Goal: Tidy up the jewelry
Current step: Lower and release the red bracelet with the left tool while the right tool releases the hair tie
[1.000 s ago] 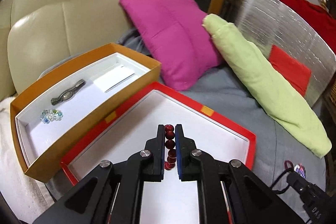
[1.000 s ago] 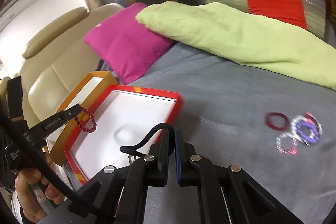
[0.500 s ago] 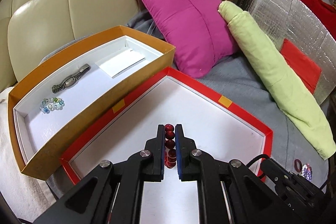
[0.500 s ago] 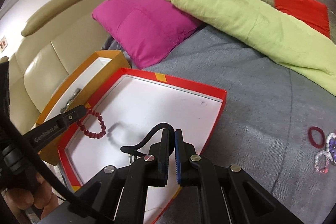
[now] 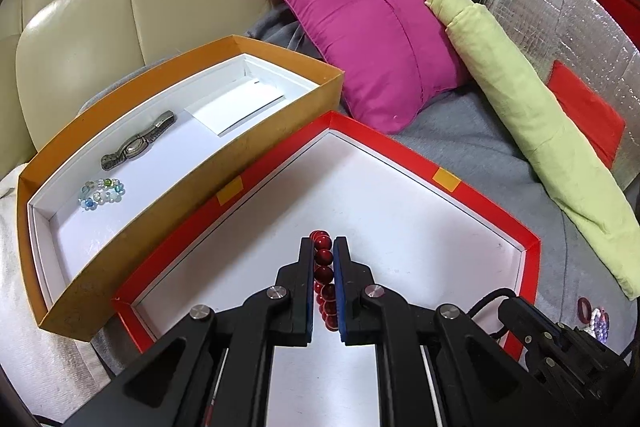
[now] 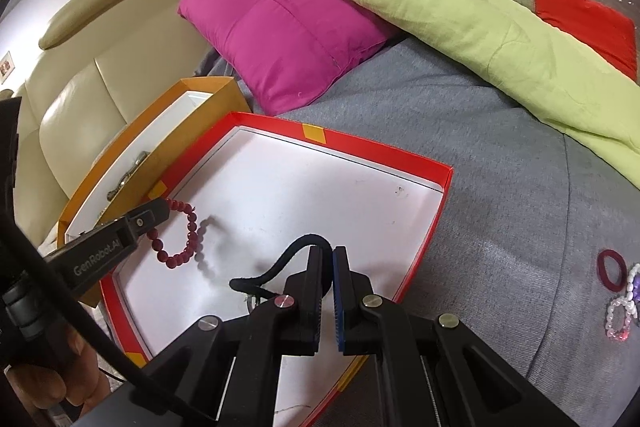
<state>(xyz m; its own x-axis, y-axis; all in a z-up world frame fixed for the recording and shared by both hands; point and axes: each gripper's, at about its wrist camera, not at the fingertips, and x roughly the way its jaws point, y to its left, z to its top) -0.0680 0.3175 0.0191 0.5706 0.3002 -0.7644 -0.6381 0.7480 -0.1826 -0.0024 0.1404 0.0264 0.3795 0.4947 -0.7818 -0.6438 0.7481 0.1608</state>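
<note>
On the grey bedspread [image 6: 500, 187] my left gripper [image 5: 324, 247] pinches the red bracelet [image 5: 323, 275] over the red box [image 6: 436, 187] — my right gripper [image 6: 326, 255] pinches a black cord [image 6: 280, 263] — both ready to drop.

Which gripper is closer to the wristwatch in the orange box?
Left. The left gripper, shut on the red bead bracelet, hangs beside the orange box holding the wristwatch. The right gripper is over the red tray's opposite side.

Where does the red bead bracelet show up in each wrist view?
Left wrist: red bead bracelet low centre, pinched in the left gripper.
Right wrist: it hangs at left over the red box.
Shared landmark: magenta pillow behind the box.
</note>
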